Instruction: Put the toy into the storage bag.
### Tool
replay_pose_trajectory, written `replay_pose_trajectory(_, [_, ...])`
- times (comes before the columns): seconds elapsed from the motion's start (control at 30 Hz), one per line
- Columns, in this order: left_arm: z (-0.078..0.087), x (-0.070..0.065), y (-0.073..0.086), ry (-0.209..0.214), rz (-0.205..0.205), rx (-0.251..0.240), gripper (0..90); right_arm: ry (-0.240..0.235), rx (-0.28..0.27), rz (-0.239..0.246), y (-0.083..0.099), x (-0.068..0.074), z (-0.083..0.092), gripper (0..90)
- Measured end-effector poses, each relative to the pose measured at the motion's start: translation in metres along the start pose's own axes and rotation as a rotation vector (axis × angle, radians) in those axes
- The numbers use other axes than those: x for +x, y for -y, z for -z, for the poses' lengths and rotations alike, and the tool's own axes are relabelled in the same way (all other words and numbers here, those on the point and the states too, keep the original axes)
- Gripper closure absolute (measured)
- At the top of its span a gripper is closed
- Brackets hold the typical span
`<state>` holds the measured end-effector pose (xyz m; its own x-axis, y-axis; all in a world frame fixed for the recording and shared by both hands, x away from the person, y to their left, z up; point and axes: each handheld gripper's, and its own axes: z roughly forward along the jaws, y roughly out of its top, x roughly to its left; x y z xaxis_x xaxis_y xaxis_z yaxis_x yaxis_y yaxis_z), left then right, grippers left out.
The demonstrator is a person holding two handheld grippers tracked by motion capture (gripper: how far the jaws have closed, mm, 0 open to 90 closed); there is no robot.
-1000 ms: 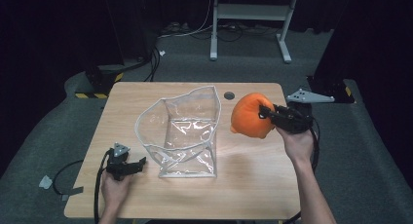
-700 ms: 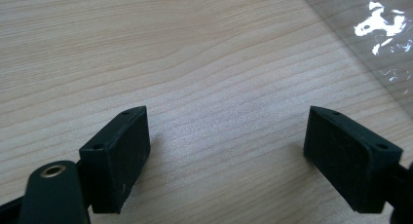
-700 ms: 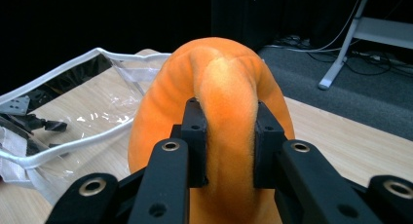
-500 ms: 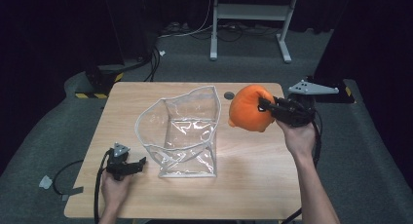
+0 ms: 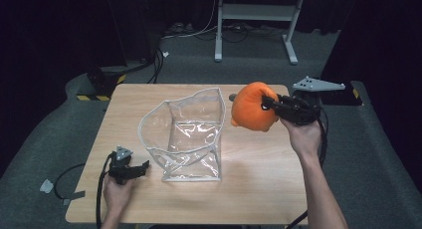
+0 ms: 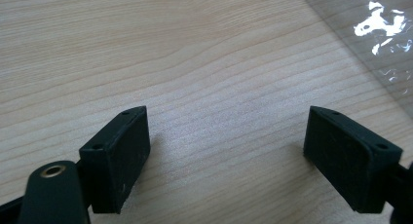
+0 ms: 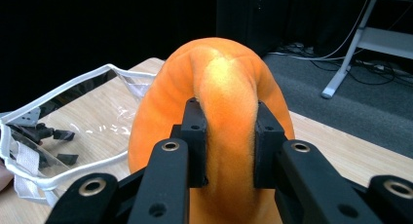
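Your right gripper (image 5: 266, 104) holds the orange plush toy (image 5: 253, 107) in the air, just to the right of the clear plastic bag (image 5: 185, 134) and a little higher than its open rim. In the right gripper view the two black jaws are pressed into the soft body of the toy (image 7: 221, 117), so a thick fold of orange fabric bulges up between them; the gripper (image 7: 229, 141) is closed on this fold. The toy does not touch the bag, and the table (image 5: 259, 189) is below it with a gap. The bag stands upright near the middle of the table, its mouth with the white trimmed edge is open to the top, and its transparent walls are wrinkled and shine under the light. Your left gripper (image 5: 141, 168) rests on the table just to the left of the lower corner of the bag. In the left gripper view its jaws stand wide apart with only bare wood between them, so this gripper (image 6: 226, 160) is open and holds nothing; one edge of the bag (image 6: 370, 34) is in the upper right corner of that view. A small dark round mark (image 5: 232, 96) lies on the table behind the bag, next to the toy. I can read no brand, label or writing on the toy, the bag or the grippers.
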<state>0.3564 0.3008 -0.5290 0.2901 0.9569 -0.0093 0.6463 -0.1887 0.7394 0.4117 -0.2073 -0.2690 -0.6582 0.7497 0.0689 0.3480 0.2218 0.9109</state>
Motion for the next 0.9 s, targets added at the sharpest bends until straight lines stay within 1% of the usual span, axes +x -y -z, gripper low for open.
replay_pose_trajectory(0.53, [0.000, 0.000, 0.000, 0.000, 0.000, 0.000, 17.2, -0.016, 0.000, 0.024, -0.017, 0.009, -0.005, 73.1])
replay_pose_trajectory(0.9, [0.000, 0.000, 0.000, 0.000, 0.000, 0.000, 17.2, -0.031, 0.001, 0.042, -0.029, 0.017, -0.011, 73.0])
